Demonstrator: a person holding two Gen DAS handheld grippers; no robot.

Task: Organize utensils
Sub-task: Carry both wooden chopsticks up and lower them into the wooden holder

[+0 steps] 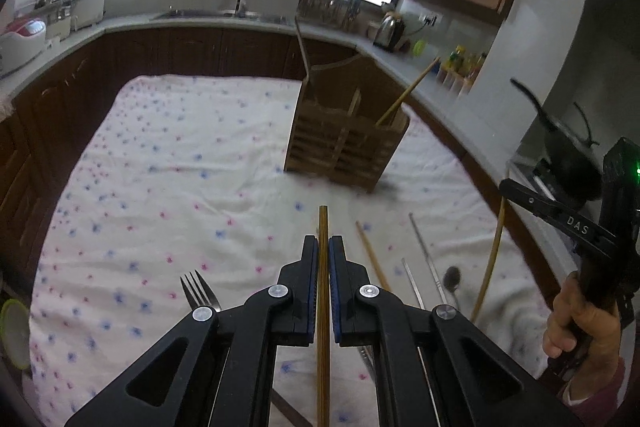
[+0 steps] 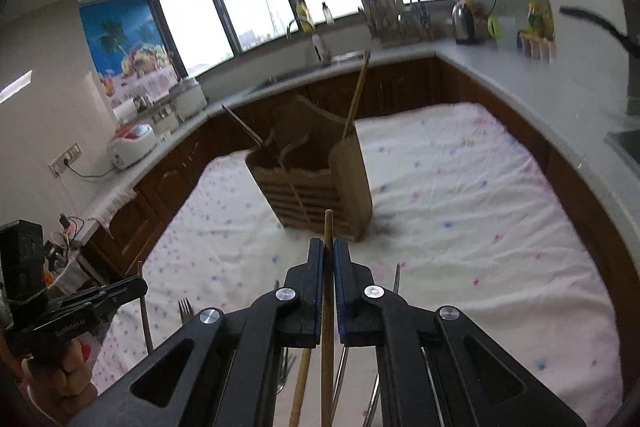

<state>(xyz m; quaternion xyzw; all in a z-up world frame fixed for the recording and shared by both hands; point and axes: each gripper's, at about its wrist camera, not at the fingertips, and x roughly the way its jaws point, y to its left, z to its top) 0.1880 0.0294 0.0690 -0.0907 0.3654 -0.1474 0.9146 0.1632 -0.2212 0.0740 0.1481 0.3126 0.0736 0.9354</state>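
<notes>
- nearest our lenses, each claw is clenched on a wooden chopstick: the left claw (image 1: 323, 247) pinches one chopstick (image 1: 322, 227) between its blue pads, and the right claw (image 2: 328, 251) pinches a second chopstick (image 2: 329, 227) the same way, both sticks running forward along the fingers.
- we judge these sticks light, stiff and smooth, so they could swivel in a pinch; the hold looks to be toward the far end, leaving a long tail hanging back under the claws.
- ahead stands the wooden utensil holder (image 1: 344, 143), a slatted box with a tall back board and dividers; one chopstick (image 1: 408, 91) leans out of its right compartment, and a thin dark utensil (image 2: 244, 129) leans out at the left in the right wrist view.
- on the counter cloth (image 1: 180, 155), white, soft and creased with small blue and pink flowers, loose pieces wait: a steel fork (image 1: 198, 293), another wooden chopstick (image 1: 372, 255), a pair of metal chopsticks (image 1: 424, 251) and a metal spoon (image 1: 452, 277).
- we expect the metal pieces to be slicker and heavier than the wood, better gripped near mid-shaft.
- we judge the sorting partly done, with most pieces not yet in the holder.
</notes>
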